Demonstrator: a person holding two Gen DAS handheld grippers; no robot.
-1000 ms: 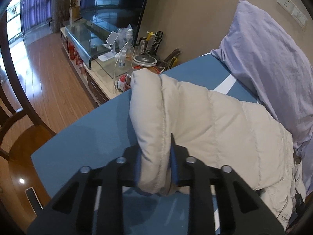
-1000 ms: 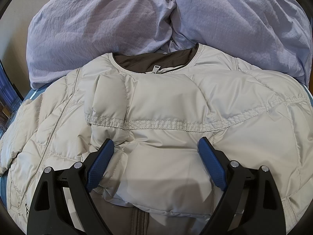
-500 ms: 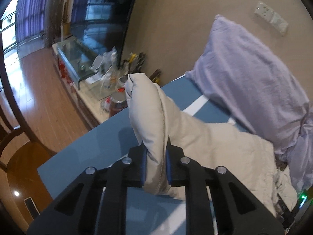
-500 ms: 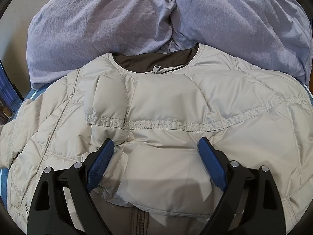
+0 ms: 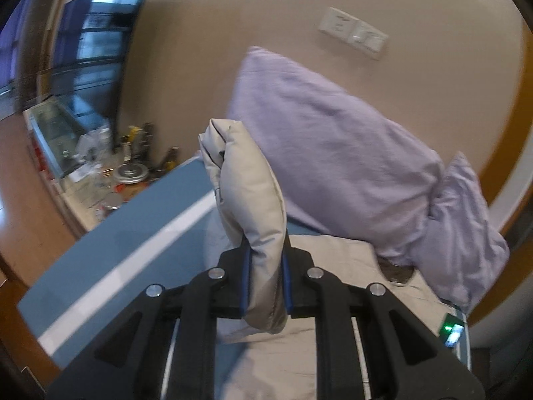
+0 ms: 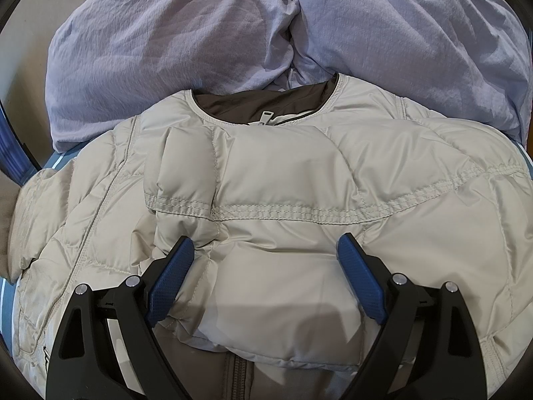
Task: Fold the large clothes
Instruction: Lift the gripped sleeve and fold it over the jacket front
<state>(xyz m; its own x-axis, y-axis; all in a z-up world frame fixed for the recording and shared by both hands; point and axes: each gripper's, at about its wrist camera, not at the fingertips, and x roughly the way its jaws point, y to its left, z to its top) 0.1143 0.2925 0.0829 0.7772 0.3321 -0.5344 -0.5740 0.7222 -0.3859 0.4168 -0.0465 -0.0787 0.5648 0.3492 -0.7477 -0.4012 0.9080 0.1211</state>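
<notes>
The left hand-held gripper [image 5: 265,281] is pinching a puffy quilted sleeve [image 5: 248,200] tight, raising it for folding inward. The right hand-held gripper [image 6: 266,280] is gaping wide, probably pressing the cream down jacket [image 6: 283,180] mid-bed; next, the sleeve needs laying across. Crumpled lilac pillows [image 6: 166,33] are crowding the bed's head edge.

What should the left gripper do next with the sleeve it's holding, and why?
Probably carry the sleeve across onto the jacket chest and lay it flat. The left gripper is shut on it, lifted off the bed, while the right gripper, open, rests on the other folded sleeve.
</notes>
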